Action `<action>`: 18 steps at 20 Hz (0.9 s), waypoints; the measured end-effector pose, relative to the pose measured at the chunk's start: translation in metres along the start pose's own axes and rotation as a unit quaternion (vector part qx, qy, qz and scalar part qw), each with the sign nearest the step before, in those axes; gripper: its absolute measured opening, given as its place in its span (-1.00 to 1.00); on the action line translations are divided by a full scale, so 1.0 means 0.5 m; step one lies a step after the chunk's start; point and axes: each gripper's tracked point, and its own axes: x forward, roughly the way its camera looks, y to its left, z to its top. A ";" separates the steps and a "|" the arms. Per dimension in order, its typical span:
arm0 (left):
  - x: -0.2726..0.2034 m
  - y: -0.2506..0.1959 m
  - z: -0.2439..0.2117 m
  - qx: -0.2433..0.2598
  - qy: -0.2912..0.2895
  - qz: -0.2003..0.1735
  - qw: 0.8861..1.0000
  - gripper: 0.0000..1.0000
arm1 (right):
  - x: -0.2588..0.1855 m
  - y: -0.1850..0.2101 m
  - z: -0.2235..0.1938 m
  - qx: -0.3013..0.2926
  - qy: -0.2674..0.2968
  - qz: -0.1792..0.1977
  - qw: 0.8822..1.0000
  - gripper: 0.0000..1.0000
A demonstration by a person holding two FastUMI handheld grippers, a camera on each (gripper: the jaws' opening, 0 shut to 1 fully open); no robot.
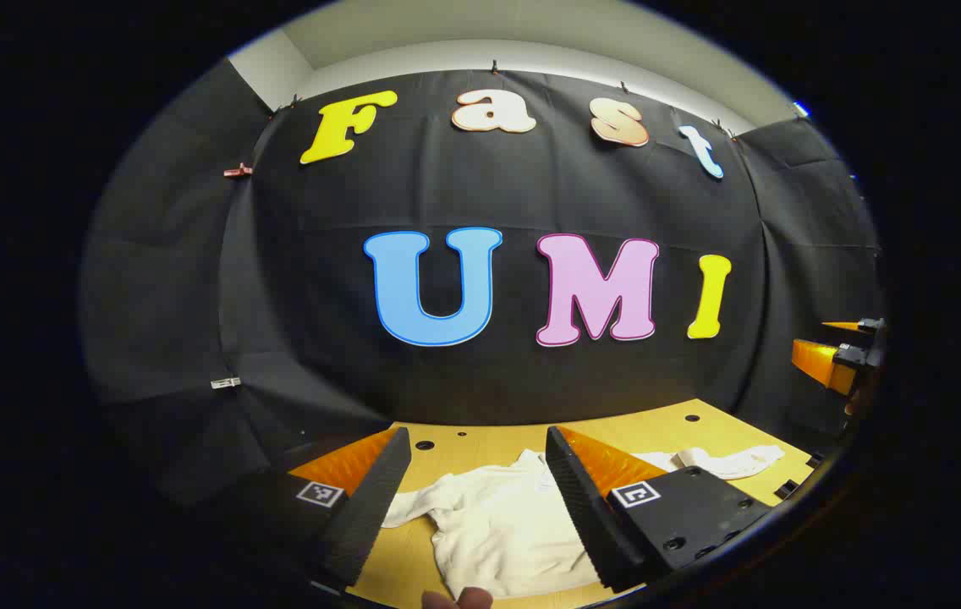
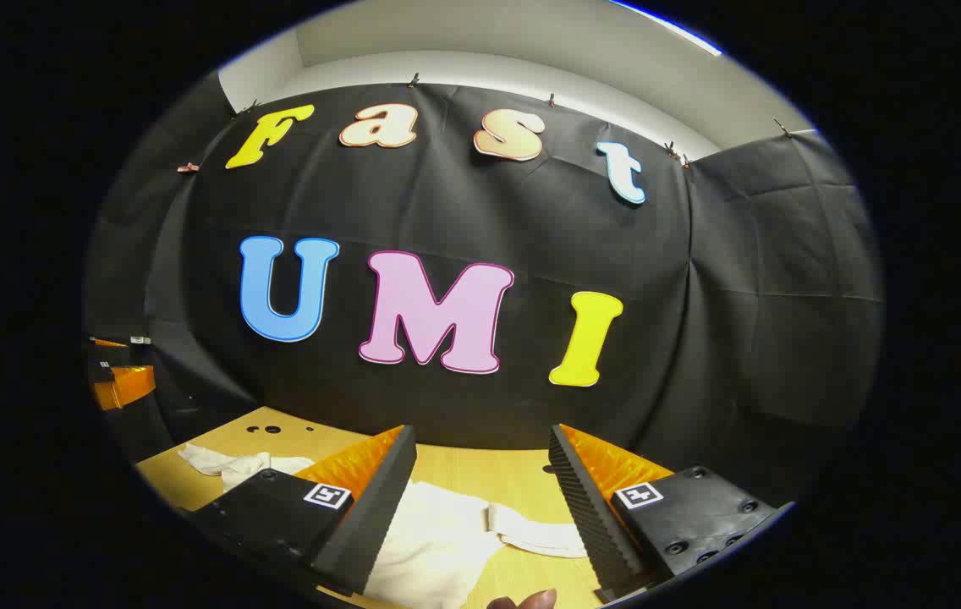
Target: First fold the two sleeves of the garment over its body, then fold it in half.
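My left gripper (image 1: 474,507) hangs with fingers spread wide, gripping nothing; at six o'clock beneath them lies one white cloth garment (image 1: 502,529) on the pale wooden table (image 1: 480,440), one sleeve (image 1: 730,461) out at three. My right gripper (image 2: 480,507) gapes likewise above it.

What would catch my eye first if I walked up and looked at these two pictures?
Probably the rumpled white cloth garment spread on the light wooden table, its sleeves not yet folded over its body. Next, the left hand-held gripper and the right hand-held gripper, each open above the cloth with nothing between its fingers. A second white cloth piece lies farther back on the table in the left gripper view.
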 end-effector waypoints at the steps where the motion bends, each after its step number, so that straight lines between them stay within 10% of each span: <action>1: 0.006 -0.002 -0.005 0.000 0.004 0.000 1.000 0.98 | 0.006 -0.001 -0.005 0.003 0.003 -0.002 1.000 0.94; 18: 0.072 -0.073 -0.013 0.026 0.015 -0.018 0.999 0.98 | 0.068 -0.024 -0.046 0.020 0.019 0.007 1.000 0.94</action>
